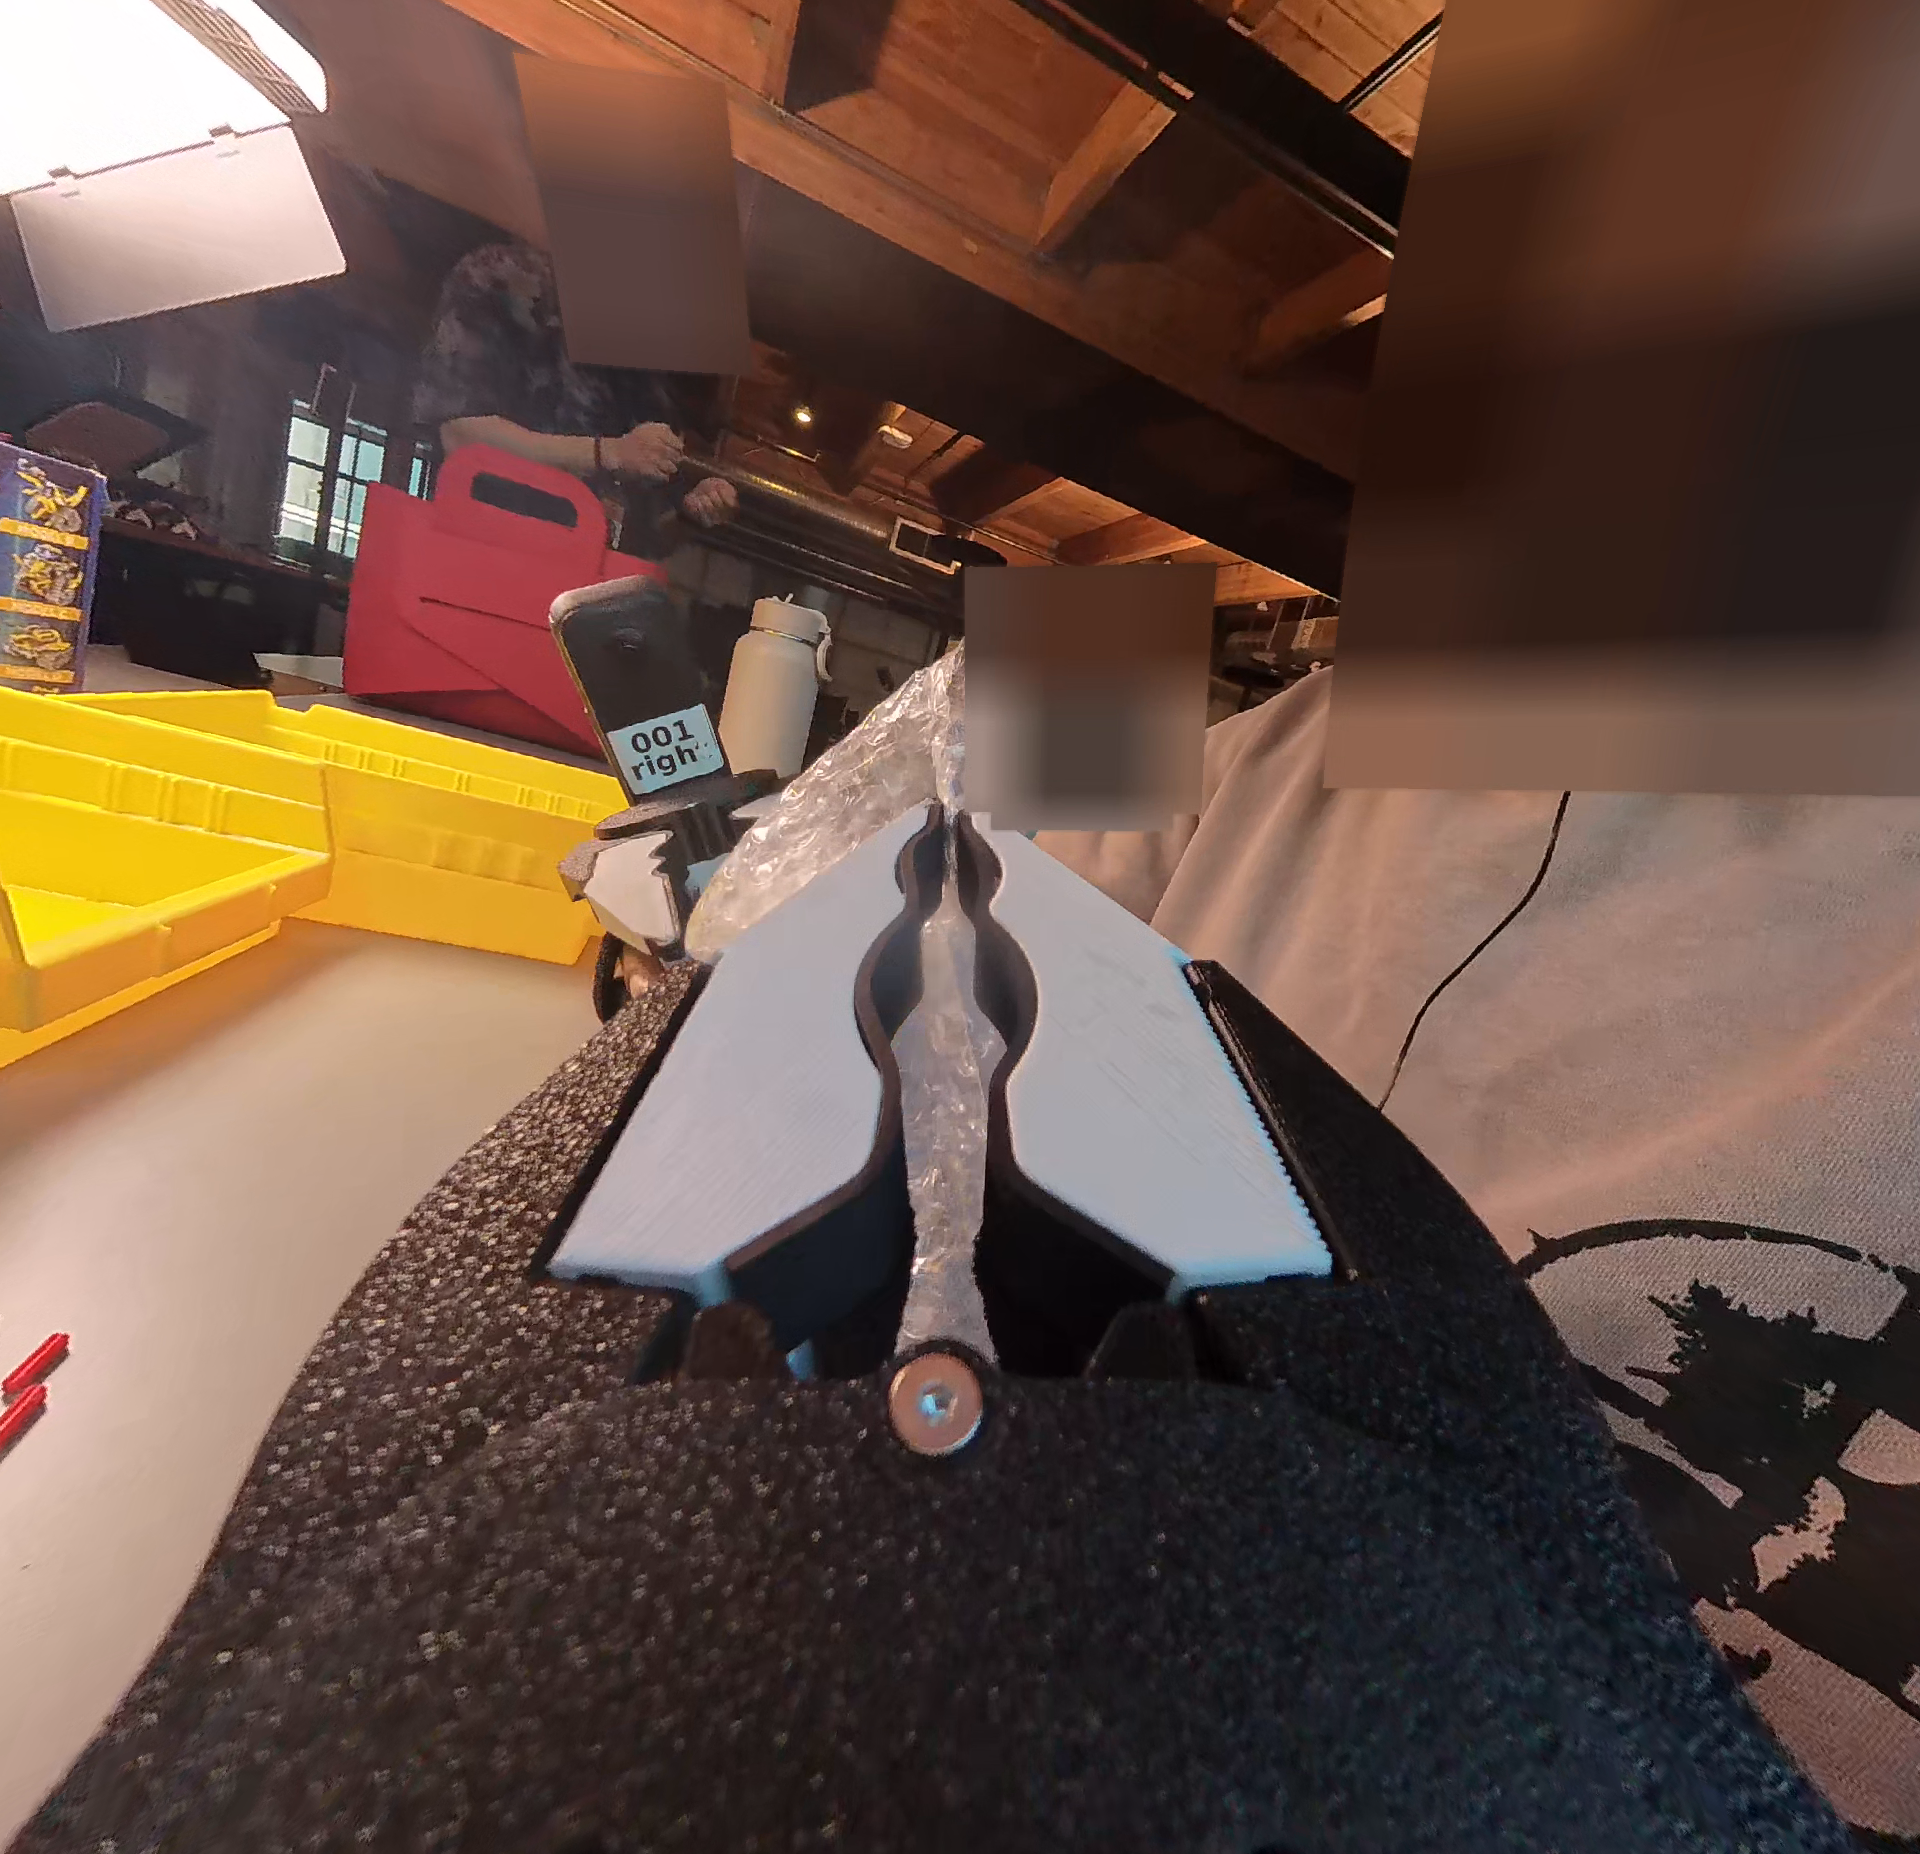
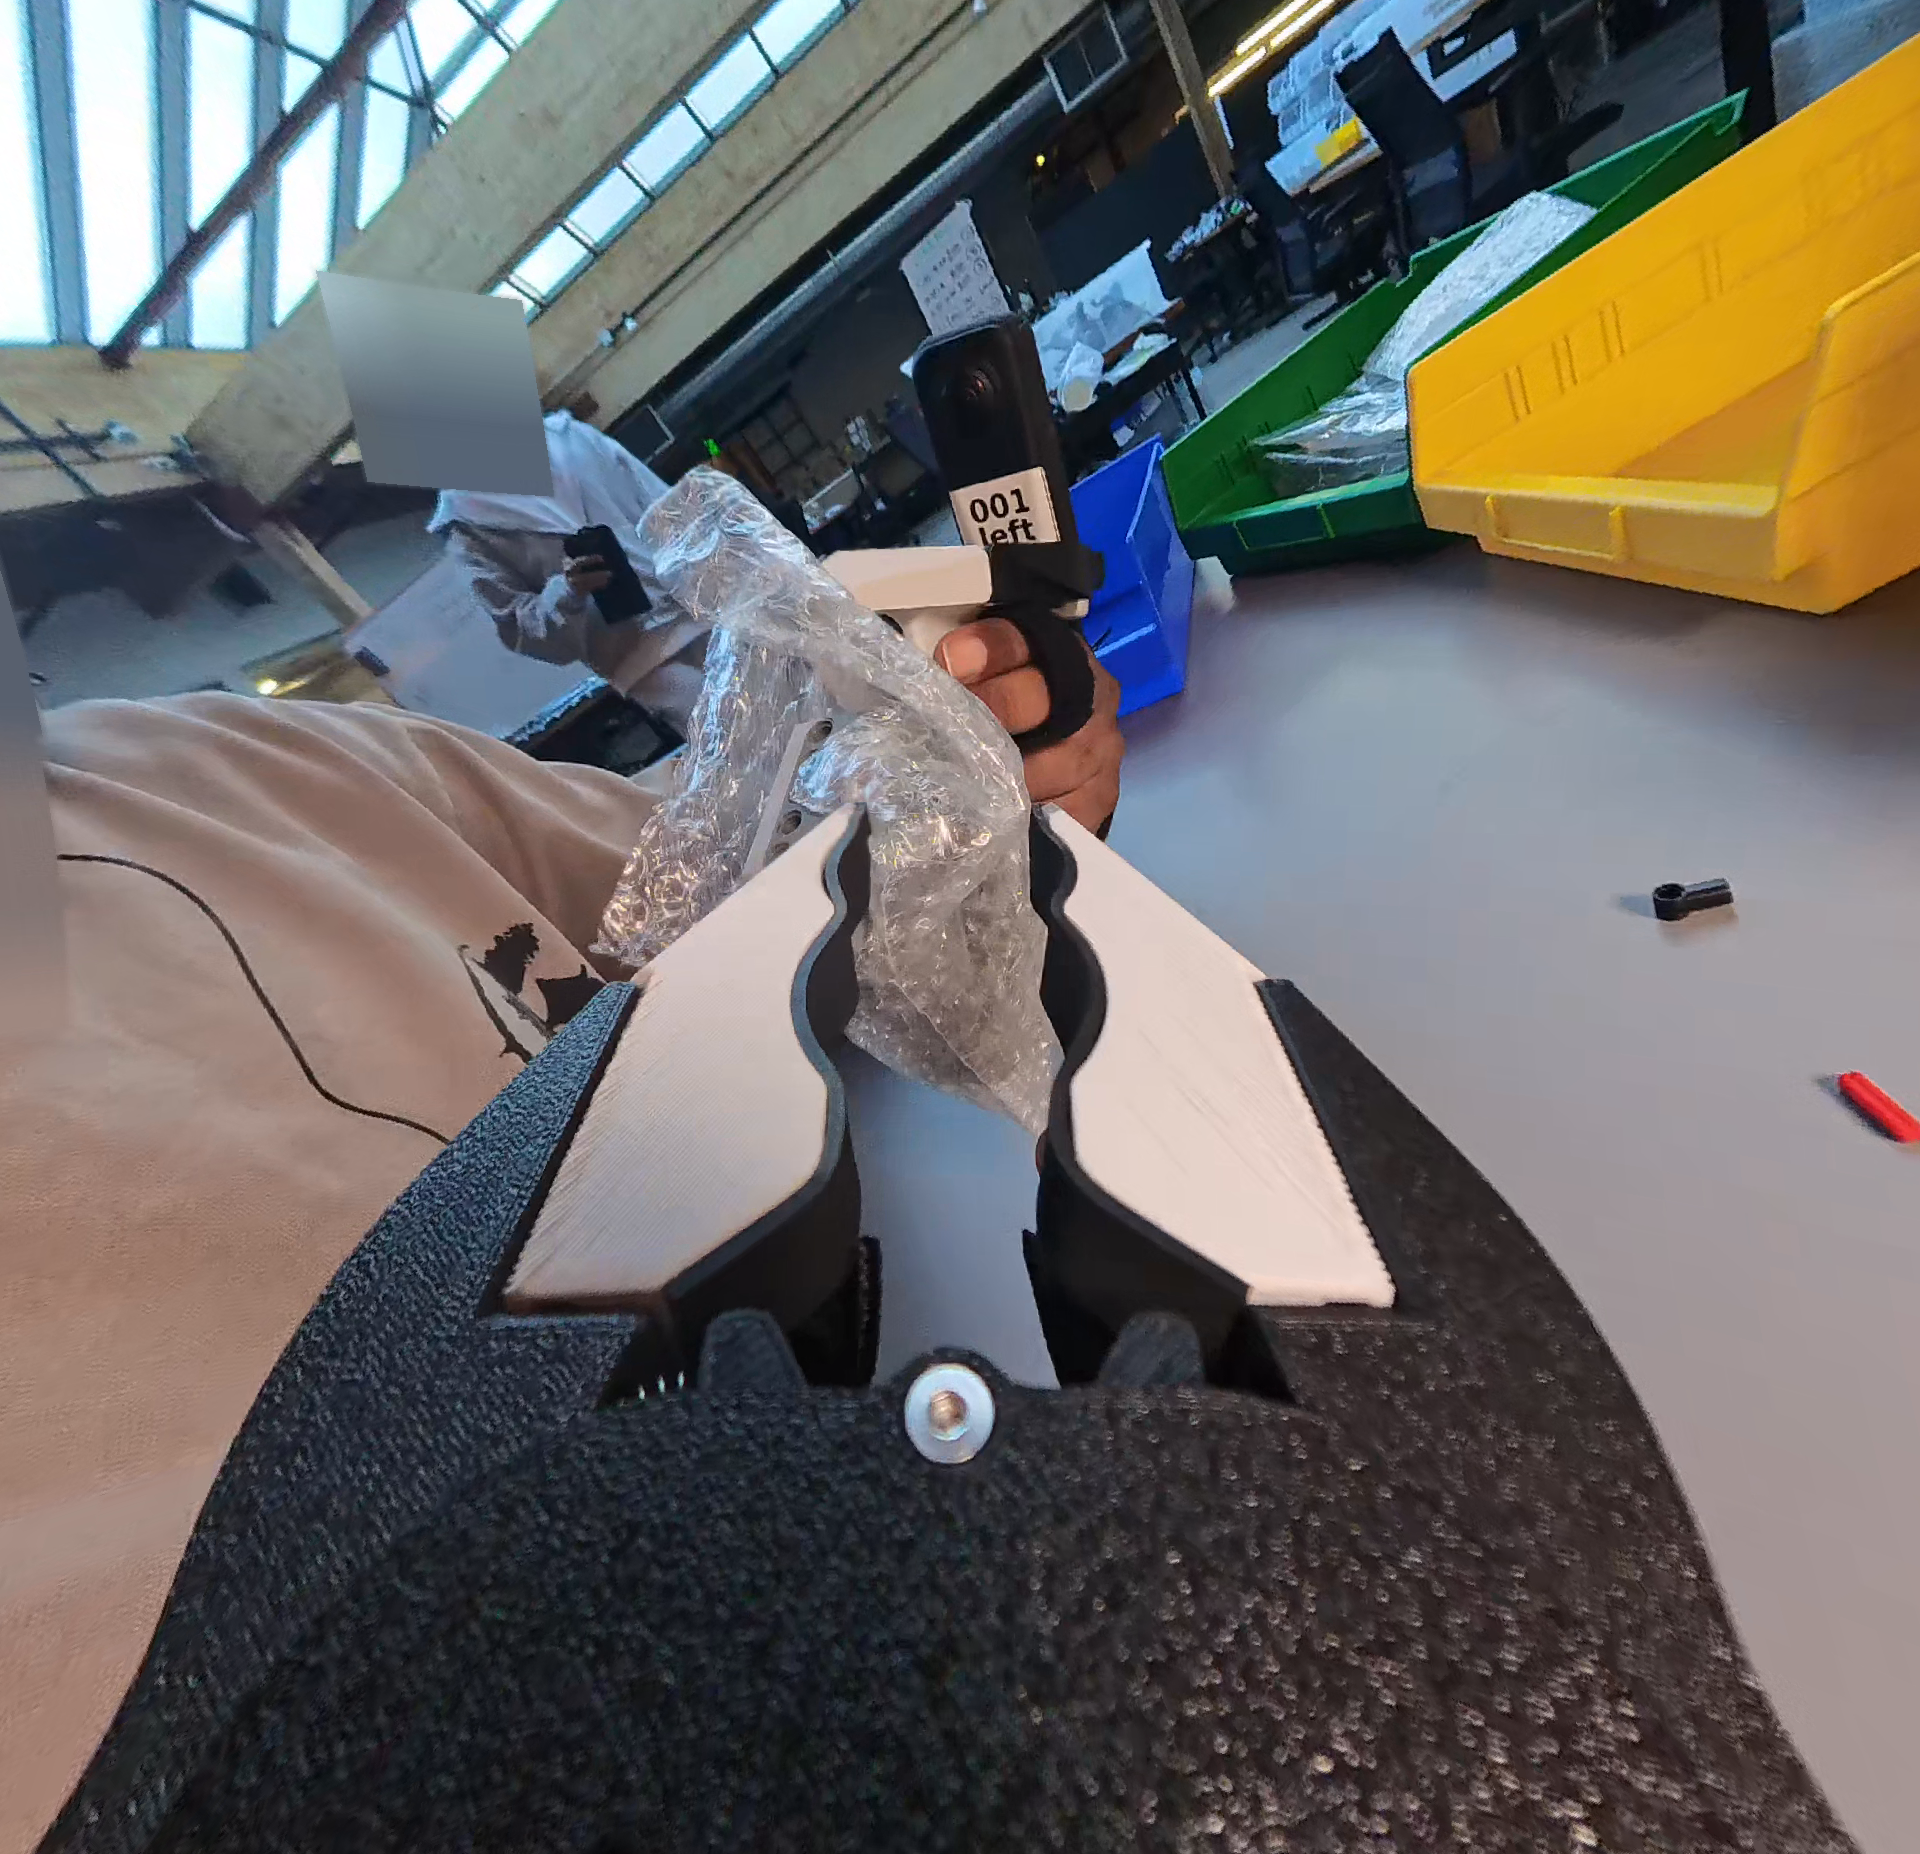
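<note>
A crumpled sheet of clear bubble wrap (image 2: 831,724) hangs in the air above the grey table (image 2: 1455,869), stretched between both grippers in front of a person's beige shirt (image 1: 1558,973). The left gripper (image 1: 948,828) has its 2 white fingers pressed nearly together, pinching a thin strip of the wrap, while the right gripper (image 2: 948,833) stands part open with a loose fold of the wrap lying between its fingers, and whether it grips it cannot be told. Farther out on the table are yellow bins (image 2: 1662,402), a green bin (image 2: 1299,433), a blue bin (image 2: 1138,578), a small black part (image 2: 1691,898) and a red pin (image 2: 1875,1106).
</note>
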A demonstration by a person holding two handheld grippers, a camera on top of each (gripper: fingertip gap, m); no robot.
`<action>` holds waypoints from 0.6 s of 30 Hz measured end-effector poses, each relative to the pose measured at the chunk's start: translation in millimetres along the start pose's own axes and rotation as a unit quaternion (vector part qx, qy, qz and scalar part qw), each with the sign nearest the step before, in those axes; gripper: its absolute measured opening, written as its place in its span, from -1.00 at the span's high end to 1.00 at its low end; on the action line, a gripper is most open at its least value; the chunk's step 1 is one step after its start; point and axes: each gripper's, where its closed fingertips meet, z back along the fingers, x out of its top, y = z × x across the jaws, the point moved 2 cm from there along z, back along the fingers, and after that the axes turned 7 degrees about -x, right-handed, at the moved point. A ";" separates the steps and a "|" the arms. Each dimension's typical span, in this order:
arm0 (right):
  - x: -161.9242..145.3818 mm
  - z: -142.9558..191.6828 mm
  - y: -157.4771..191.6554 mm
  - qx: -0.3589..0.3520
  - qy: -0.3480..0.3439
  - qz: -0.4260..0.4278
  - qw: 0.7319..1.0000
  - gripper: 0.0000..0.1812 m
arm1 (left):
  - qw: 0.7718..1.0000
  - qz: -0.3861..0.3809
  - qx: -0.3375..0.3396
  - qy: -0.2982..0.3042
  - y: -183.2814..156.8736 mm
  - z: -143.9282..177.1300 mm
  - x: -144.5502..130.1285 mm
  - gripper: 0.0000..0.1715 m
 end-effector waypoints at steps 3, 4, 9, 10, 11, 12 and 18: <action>-2.4 2.5 -2.0 -0.009 0.005 0.011 1.000 0.72 | 1.000 0.001 0.001 -0.002 -0.1 0.5 0.2 1.00; -3.8 3.5 -3.4 -0.019 0.011 0.025 0.999 0.75 | 1.000 0.001 0.003 -0.001 0.4 0.4 -0.4 1.00; 2.9 8.1 -1.0 -0.073 0.025 0.109 0.991 0.97 | 1.000 0.012 0.007 -0.005 4.3 2.8 -1.0 1.00; 14.2 11.8 5.8 -0.072 0.020 0.114 0.991 0.97 | 1.000 0.016 0.013 -0.010 6.7 5.1 0.8 1.00; 28.2 15.8 14.4 -0.070 0.012 0.116 0.991 0.98 | 0.999 0.019 0.022 -0.013 9.7 7.7 2.7 1.00; 40.0 18.0 20.6 -0.075 0.010 0.124 0.989 0.98 | 0.999 0.017 0.035 -0.007 12.9 9.7 2.4 1.00; 36.5 13.2 13.3 -0.093 0.088 0.111 0.985 0.98 | 0.995 0.010 0.081 0.051 25.0 11.6 -12.9 1.00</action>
